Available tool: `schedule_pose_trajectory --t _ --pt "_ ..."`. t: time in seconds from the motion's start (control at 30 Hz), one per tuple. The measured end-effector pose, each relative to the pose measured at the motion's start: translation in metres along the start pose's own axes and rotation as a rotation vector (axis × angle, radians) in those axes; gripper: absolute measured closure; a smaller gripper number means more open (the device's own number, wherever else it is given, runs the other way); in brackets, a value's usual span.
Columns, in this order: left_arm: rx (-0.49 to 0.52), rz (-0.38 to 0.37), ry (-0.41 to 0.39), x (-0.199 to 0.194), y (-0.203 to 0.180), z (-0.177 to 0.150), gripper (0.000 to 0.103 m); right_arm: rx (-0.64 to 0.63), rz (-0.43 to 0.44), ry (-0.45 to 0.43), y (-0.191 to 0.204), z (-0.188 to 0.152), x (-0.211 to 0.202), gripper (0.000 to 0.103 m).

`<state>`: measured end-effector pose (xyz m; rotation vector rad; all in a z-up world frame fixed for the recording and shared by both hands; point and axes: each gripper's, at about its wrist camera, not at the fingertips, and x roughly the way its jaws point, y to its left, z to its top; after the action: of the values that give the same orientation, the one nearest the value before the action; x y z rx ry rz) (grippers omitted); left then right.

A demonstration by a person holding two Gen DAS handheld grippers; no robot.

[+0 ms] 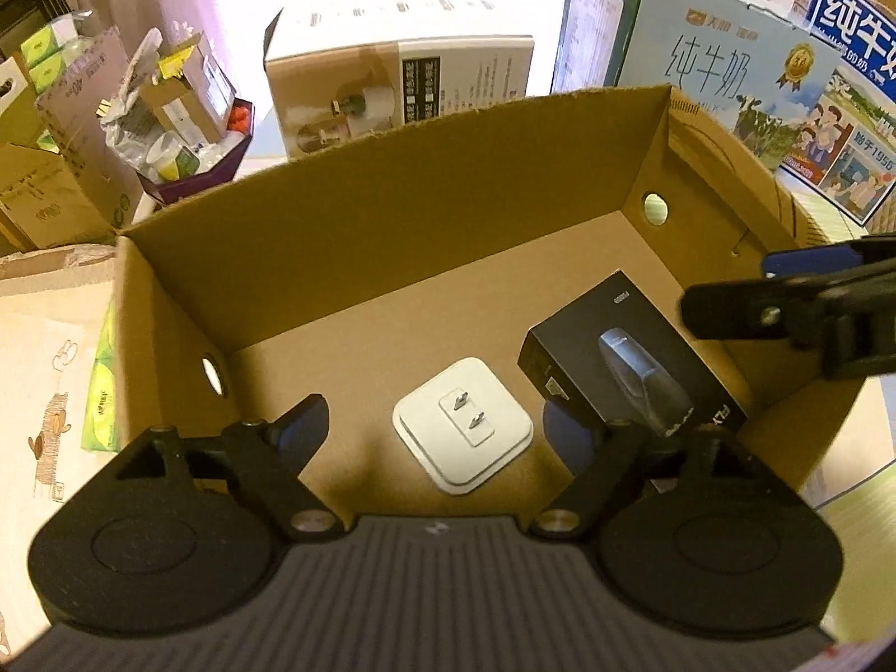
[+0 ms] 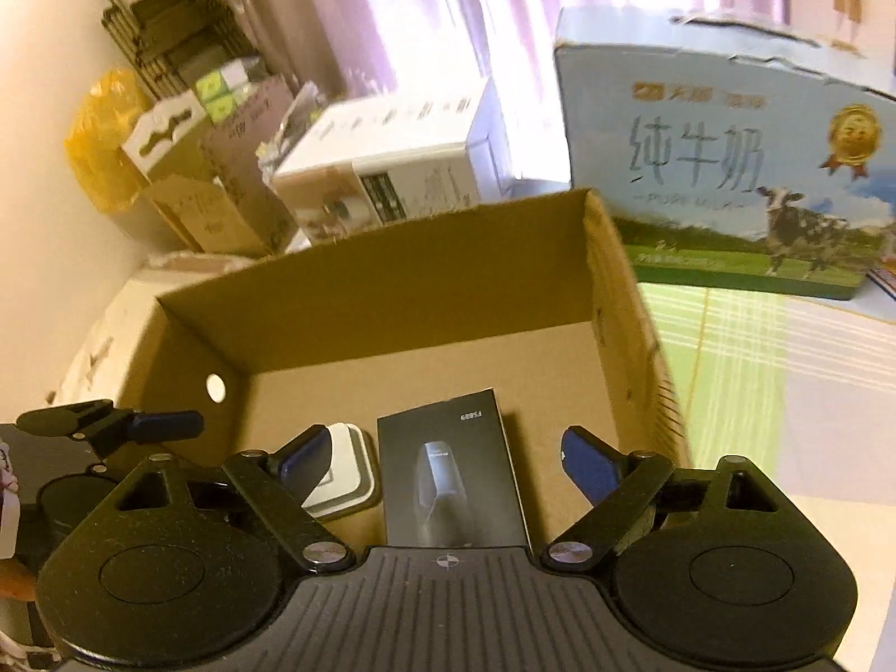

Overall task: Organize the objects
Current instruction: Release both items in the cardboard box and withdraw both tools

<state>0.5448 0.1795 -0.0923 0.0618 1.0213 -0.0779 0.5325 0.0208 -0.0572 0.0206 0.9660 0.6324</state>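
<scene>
Both my claws, left gripper [image 1: 439, 428] and right gripper [image 2: 448, 456], hang open and empty over the cardboard box [image 1: 392, 179], so I should lift straight clear, leaving the white charger [image 1: 462, 439] and black box [image 1: 627, 358] undisturbed.

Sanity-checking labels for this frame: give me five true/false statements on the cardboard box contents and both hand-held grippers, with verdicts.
1. The white plug adapter lies on the floor of the cardboard box. True.
2. The black product box sits outside it. False: it lies inside, beside the adapter.
3. The left hand-held gripper clamps the adapter. False: its jaws stand open, and the pads do not touch the adapter.
4. The right hand-held gripper holds nothing. True.
5. The adapter's prongs face down. False: both prongs point up.
</scene>
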Motion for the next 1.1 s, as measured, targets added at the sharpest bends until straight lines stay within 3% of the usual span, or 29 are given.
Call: schedule_pose_trajectory --t 0.33,0.57,0.77,1.1 --pt "0.012 0.025 -0.089 -0.06 -0.012 -0.014 0.018 0.035 0.069 -0.133 -0.005 -0.021 -0.068 0.016" --pt "0.009 0.044 -0.152 -0.107 -0.032 -0.034 0.017 0.042 0.114 -0.161 -0.011 -0.043 -0.109 0.016" --pt "-0.021 0.052 -0.187 -0.143 -0.049 -0.06 0.017 0.006 0.169 -0.196 -0.017 -0.07 -0.146 0.016" --pt "-0.075 0.074 -0.244 -0.198 -0.069 -0.115 0.012 0.011 0.16 -0.26 -0.027 -0.124 -0.198 0.016"
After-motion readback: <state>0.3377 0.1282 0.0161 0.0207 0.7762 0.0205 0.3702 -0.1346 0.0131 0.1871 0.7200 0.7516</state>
